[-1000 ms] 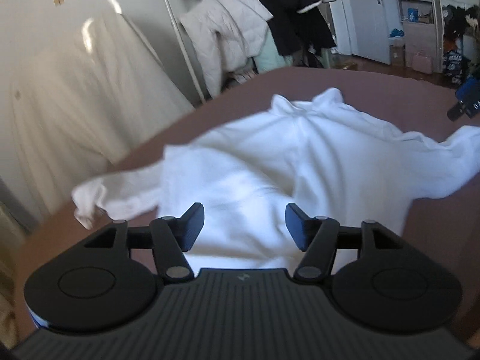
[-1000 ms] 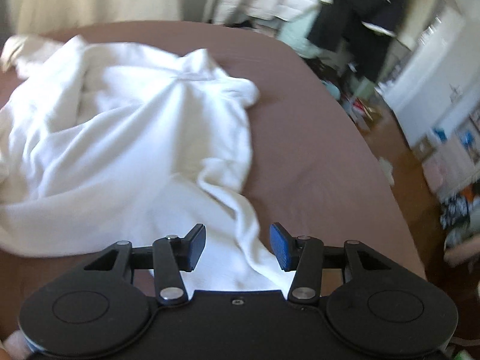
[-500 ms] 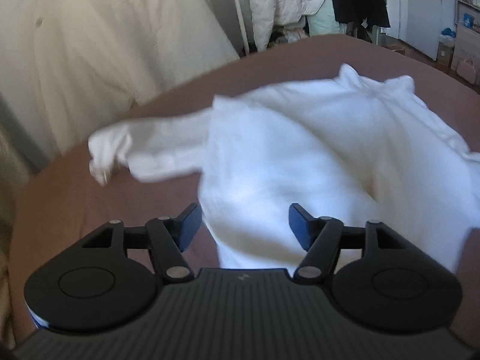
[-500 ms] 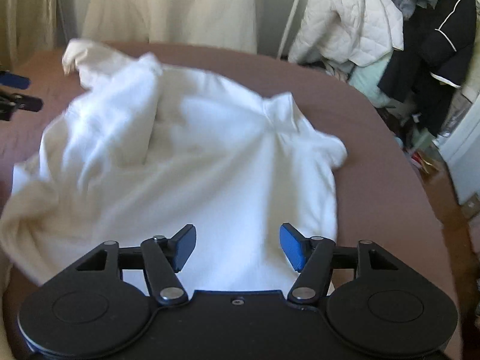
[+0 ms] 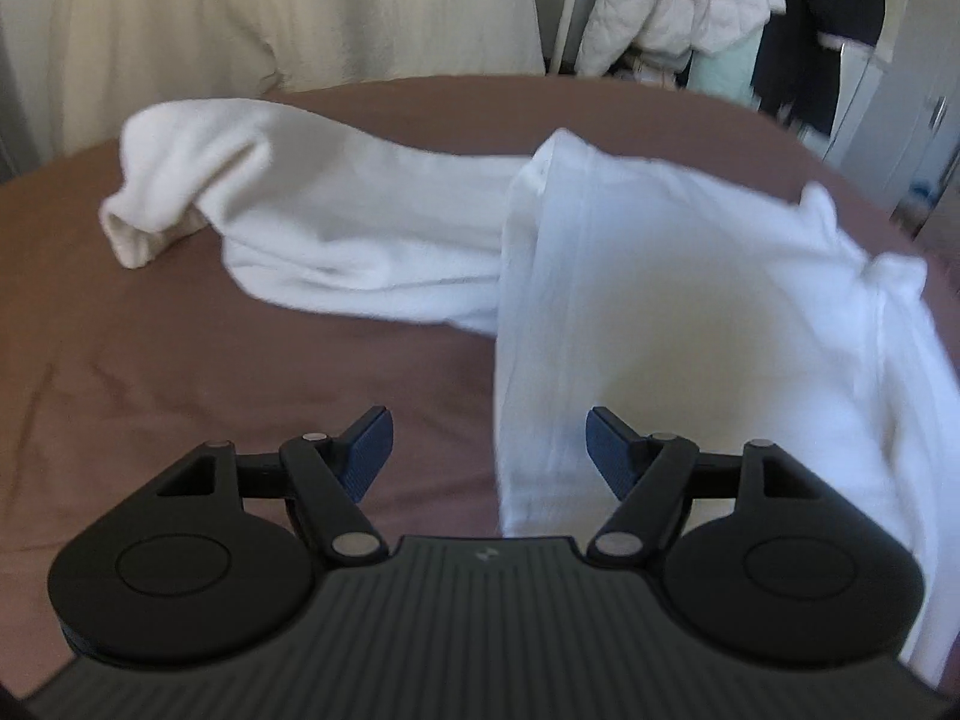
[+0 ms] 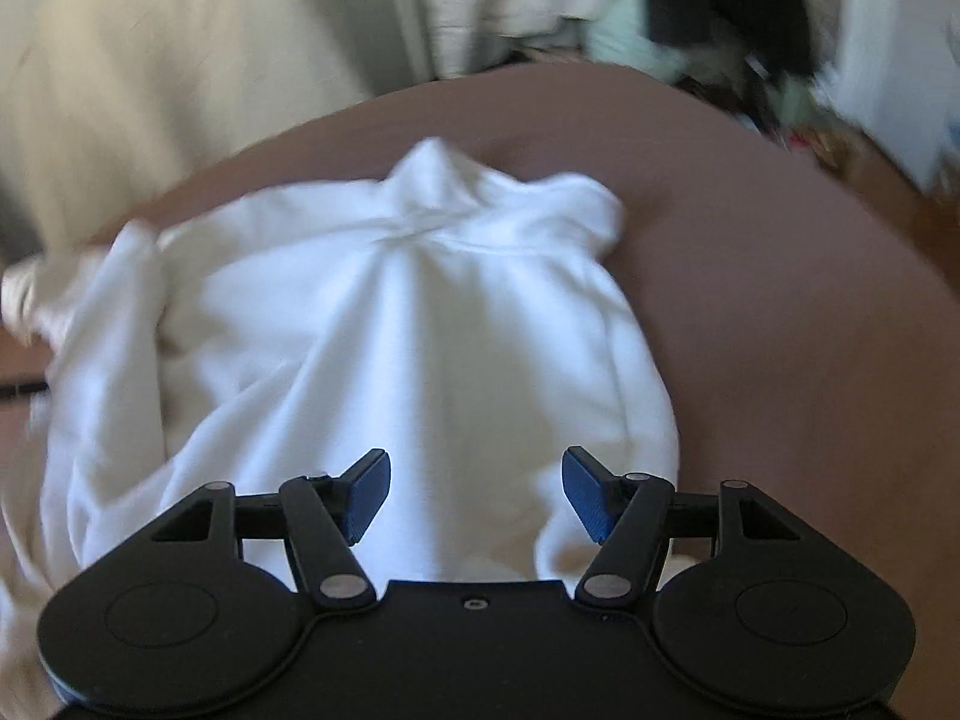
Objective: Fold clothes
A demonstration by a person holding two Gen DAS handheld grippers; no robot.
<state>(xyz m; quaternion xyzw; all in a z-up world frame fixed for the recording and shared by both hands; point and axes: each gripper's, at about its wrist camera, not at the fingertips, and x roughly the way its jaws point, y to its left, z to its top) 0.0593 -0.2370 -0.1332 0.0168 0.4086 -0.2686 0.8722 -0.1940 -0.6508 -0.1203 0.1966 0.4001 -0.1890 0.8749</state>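
A white long-sleeved top [image 5: 660, 300] lies spread on a brown bed sheet [image 5: 180, 372]. Its left sleeve [image 5: 288, 204] stretches out to the left, the cuff [image 5: 135, 240] at the end. My left gripper [image 5: 489, 450] is open and empty, over the top's left side edge near the hem. In the right wrist view the top [image 6: 420, 330] lies with its collar [image 6: 438, 180] far from me. My right gripper [image 6: 474, 495] is open and empty above the lower body of the top.
A cream curtain [image 5: 240, 18] hangs behind the bed. A rack with a white padded jacket [image 5: 660, 6] and dark clothes [image 5: 828, 30] stands at the back right. The brown sheet [image 6: 780, 330] lies bare to the right of the top.
Both grippers have swung across the garment, staying open. The left view now faces the outstretched left sleeve; the right view now faces the collar square on.
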